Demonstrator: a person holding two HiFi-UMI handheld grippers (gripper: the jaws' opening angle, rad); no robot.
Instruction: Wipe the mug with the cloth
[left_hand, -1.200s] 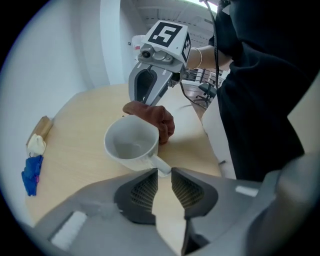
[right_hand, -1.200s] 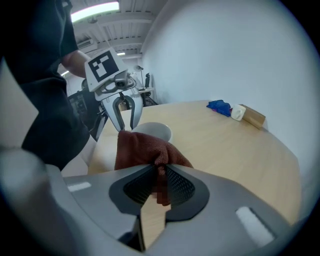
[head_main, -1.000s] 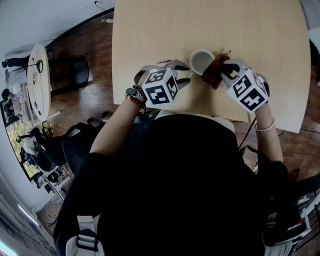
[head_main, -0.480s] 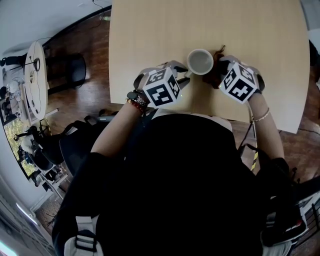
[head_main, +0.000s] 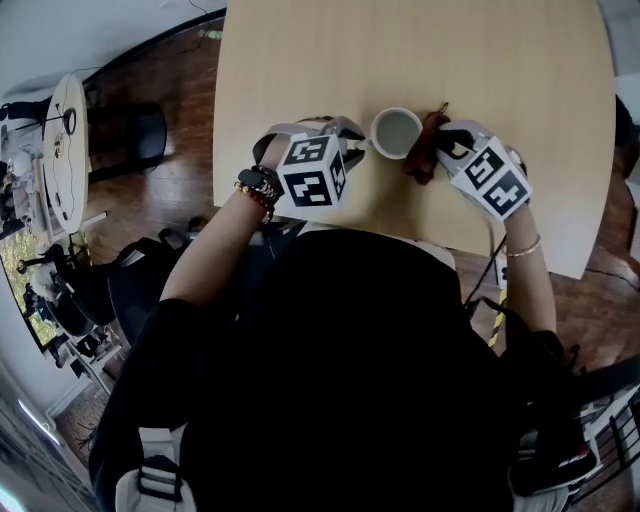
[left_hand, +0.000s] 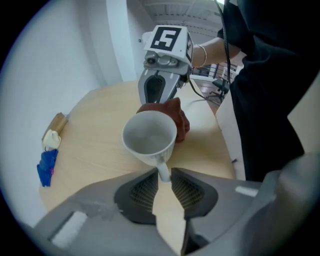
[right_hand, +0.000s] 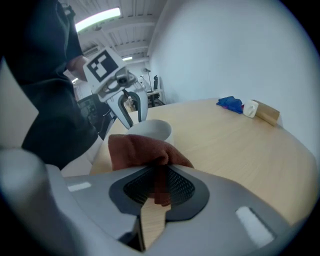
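l gripper (left_hand: 164, 175): jaws closing round the handle (left_hand: 162, 169) of the white mug (left_hand: 149, 136). handle sits between the tips, pads not clearly pressing on it. r gripper (right_hand: 159, 170): jaws clamped on a fold of the rust-brown cloth (right_hand: 142, 149), the rest bunched against the mug's side opp. the handle. mug stands upright on the light wood tabletop (head_main: 500, 60), betw. the two grippers, near the person's edge. well apart, by the tabletop's rim: a blue crumpled thing (left_hand: 46, 167) w/ a tan block (left_hand: 56, 124) just beside it.
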